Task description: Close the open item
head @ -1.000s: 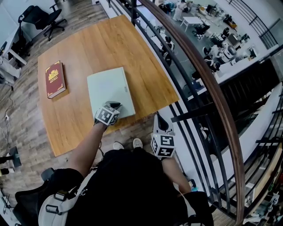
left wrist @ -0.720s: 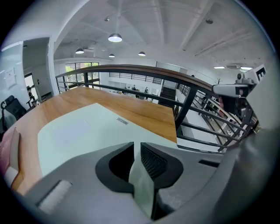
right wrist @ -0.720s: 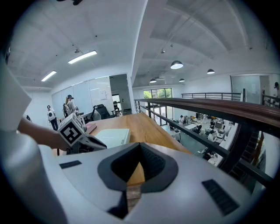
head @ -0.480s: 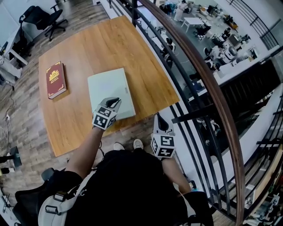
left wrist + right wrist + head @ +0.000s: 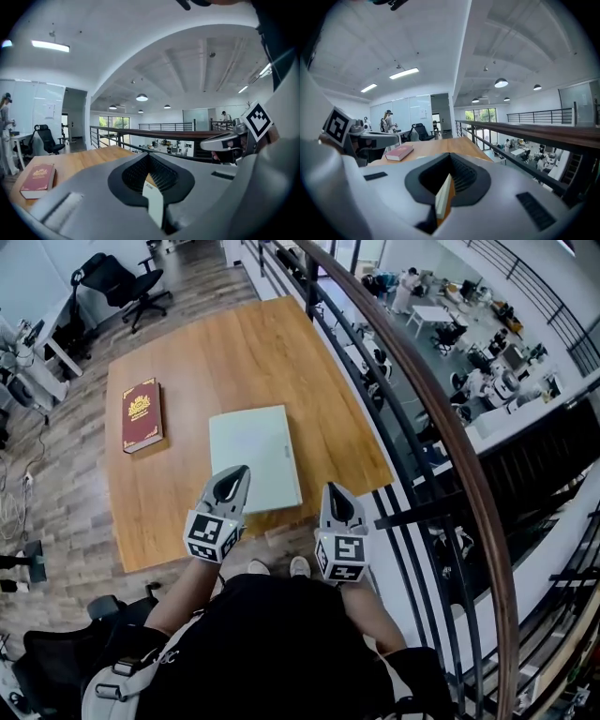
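1. Head view showed the laptop (image 5: 253, 457) lying flat and shut on the table (image 5: 216, 352), on the table's near half, toward its railing (image 5: 412, 362) side.
2. A second before, the left gripper (image 5: 233, 474) had its tip on the lid near the table's front edge. It had since drawn back toward the person and tipped up, its jaws pressed together on nothing.
3. To my eye that meant the closing was done, since the lid sat flush and nothing was pushing on it.
4. The right gripper (image 5: 335, 491) hung just off the table's front edge, jaws together and empty, much where it had been.
5. A red book (image 5: 142, 414) lay closed at the table's left side, well apart from the laptop.
6. Only the head view showed the laptop whole. Both gripper views looked level across the table, and their own jaws hid nearly all of it.
7. The right gripper view alone showed a person (image 5: 387, 121) standing beyond the table's far end, and the left gripper's marker cube (image 5: 338, 124).
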Motion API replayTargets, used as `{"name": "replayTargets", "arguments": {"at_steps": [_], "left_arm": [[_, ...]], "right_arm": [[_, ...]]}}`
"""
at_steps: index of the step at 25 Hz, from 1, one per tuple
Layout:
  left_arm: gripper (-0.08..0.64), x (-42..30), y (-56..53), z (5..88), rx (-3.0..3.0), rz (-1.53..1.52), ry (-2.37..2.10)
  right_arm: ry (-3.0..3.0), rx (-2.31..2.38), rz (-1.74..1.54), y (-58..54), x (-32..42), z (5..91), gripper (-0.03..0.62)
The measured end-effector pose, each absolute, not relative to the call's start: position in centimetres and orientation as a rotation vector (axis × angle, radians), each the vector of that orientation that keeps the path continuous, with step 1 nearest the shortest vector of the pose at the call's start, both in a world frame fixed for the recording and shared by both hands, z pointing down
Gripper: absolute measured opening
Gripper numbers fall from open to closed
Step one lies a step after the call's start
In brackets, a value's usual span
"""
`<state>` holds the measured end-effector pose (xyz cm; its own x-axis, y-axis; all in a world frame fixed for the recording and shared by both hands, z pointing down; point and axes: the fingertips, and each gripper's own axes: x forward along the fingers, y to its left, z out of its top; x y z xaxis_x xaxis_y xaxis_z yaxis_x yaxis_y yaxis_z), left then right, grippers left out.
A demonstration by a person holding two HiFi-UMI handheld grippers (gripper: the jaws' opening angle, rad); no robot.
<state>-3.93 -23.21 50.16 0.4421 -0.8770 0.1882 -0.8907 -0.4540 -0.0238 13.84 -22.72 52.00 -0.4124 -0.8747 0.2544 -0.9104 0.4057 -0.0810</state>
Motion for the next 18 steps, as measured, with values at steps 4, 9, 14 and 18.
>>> {"name": "replayTargets", "arguments": {"at_steps": [4,9,14,18], "left_arm": [[0.002,-7.2,-20.8,47.3,2.51,0.109,-1.781],[0.002,-11.5,-18.3,44.5,2.421,0.044,-1.976],[0.002,-14.5,-16.5,44.9,2.322,0.067,-2.081],[0.002,-16.5,-15.8,45.7,2.25,0.057,-2.112]], "right_arm": [[-2.645,1.548,0.208,-23.8,10.1,47.6,-0.002],[-2.822,1.418,0.156,-23.8,5.0,43.8,-0.002],[-2.836,1.312,0.02,-23.3,1.3,43.8,-0.002],[-2.866,1.248,0.068,-23.1,-0.6,44.4,-0.002]]}}
